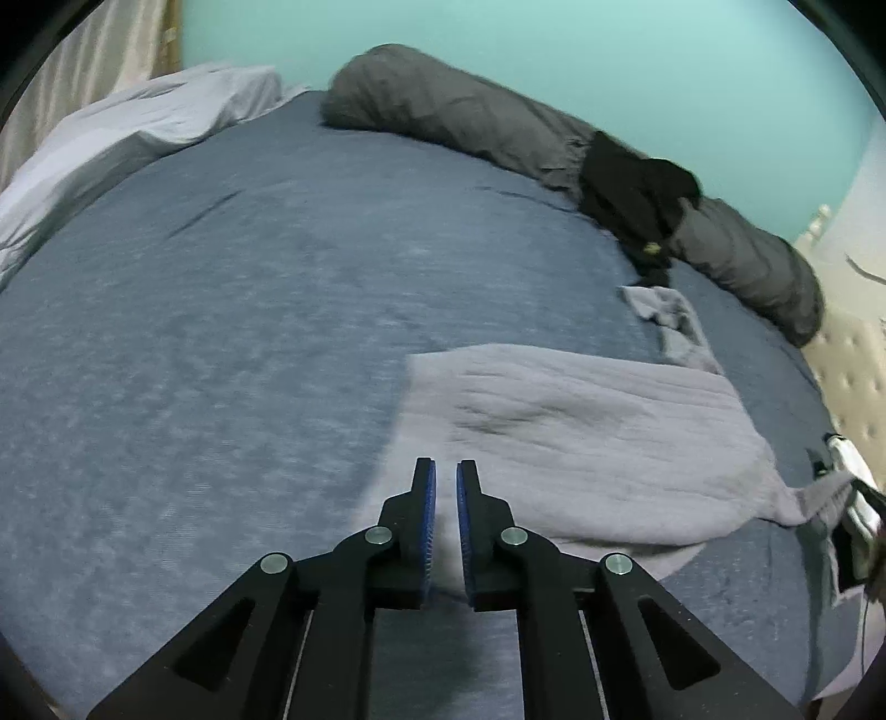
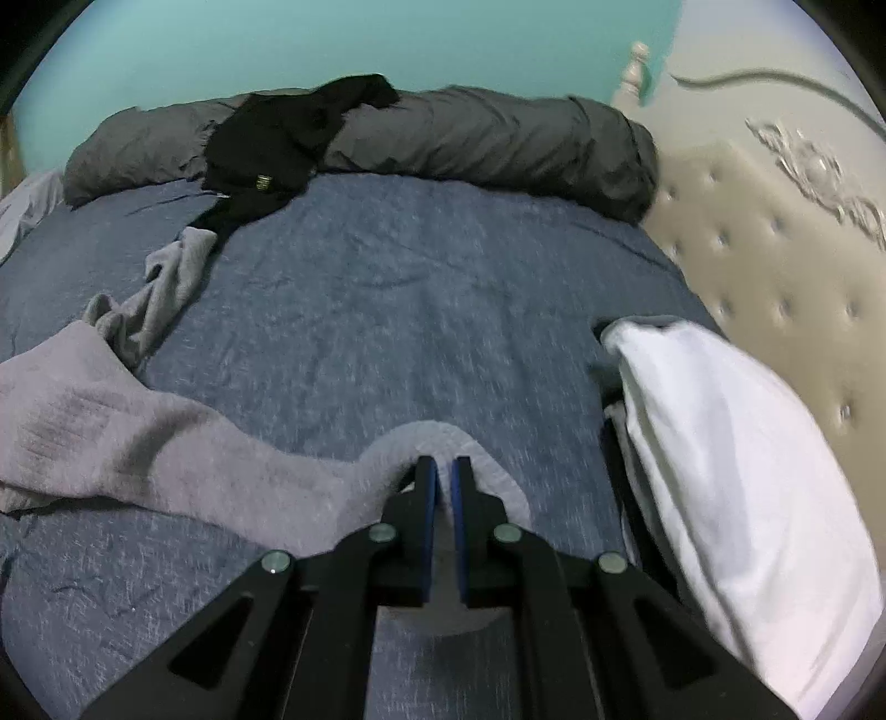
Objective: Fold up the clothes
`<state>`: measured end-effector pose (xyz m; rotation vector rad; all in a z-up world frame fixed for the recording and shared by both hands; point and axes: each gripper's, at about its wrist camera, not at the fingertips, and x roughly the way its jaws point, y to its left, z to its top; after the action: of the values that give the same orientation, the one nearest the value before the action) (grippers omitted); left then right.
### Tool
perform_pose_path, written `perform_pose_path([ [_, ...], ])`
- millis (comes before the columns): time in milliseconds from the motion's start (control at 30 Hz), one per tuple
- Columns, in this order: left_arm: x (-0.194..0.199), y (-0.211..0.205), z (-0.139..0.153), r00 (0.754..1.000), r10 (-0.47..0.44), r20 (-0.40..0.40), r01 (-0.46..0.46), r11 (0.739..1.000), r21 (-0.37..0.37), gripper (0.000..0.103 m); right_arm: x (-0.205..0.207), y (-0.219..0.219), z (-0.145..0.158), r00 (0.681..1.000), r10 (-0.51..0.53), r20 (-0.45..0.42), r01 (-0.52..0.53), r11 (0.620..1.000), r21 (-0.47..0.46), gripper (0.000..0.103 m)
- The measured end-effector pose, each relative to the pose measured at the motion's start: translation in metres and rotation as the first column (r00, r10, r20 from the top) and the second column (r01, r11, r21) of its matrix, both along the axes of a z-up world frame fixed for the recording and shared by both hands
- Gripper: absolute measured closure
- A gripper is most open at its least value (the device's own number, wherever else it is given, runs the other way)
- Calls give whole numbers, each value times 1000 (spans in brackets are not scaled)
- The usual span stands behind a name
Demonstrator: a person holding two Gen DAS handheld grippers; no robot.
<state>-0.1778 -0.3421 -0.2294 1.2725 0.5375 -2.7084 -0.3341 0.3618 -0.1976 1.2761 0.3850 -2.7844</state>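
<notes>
your right gripper (image 2: pixel 444 471) is pinching a raised fold of the grey garment (image 2: pixel 111 421). your left gripper (image 1: pixel 446 476), jaws slightly parted, is gripping nothing above that garment, lying on the blue bedsheet (image 1: pixel 221 332). beyond, a black garment (image 2: pixel 277 144) is draping over the dark grey bolster (image 2: pixel 470 133).

A teal wall (image 2: pixel 332 44) fills twelve o'clock; a cream tufted headboard (image 2: pixel 775 277) stands at three o'clock beside the blue-sheeted bed (image 2: pixel 415 310).
</notes>
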Motion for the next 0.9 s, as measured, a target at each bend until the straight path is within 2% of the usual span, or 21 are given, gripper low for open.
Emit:
perform_pose_path([
  [200,-27,61,-15,997,-67,-41,68,997,29,92,-35,-50,47,993,99,-72,-97,995,32,98],
  [300,-34,78,-27,996,-62,-61,66,996,68,92,-62,-76,79,983,127,-129,-124,992,32,98],
  [500,-38,102,-61,994,-68,-83,76,993,95,91,-117,-106,126,958,109,-264,-100,994,48,98],
  [533,-37,104,-65,994,-73,-82,80,992,93,91,-127,-109,126,959,102,-263,-91,994,56,98],
  [600,-37,107,-76,994,-83,-68,89,992,89,91,-148,-114,110,975,91,-205,-72,993,99,98],
  [700,-40,106,-82,994,-89,-61,95,990,105,91,-164,-120,65,990,50,-133,-19,975,223,94],
  [800,-41,104,-78,993,-95,-74,102,990,95,91,-154,-110,31,993,27,-118,-4,981,192,74],
  [833,-41,103,-76,993,-94,-77,101,991,92,91,-149,-106,20,994,21,-112,-1,985,171,58],
  [900,-41,100,-74,993,-91,-81,98,992,84,89,-135,-95,5,993,0,-117,15,992,129,54],
])
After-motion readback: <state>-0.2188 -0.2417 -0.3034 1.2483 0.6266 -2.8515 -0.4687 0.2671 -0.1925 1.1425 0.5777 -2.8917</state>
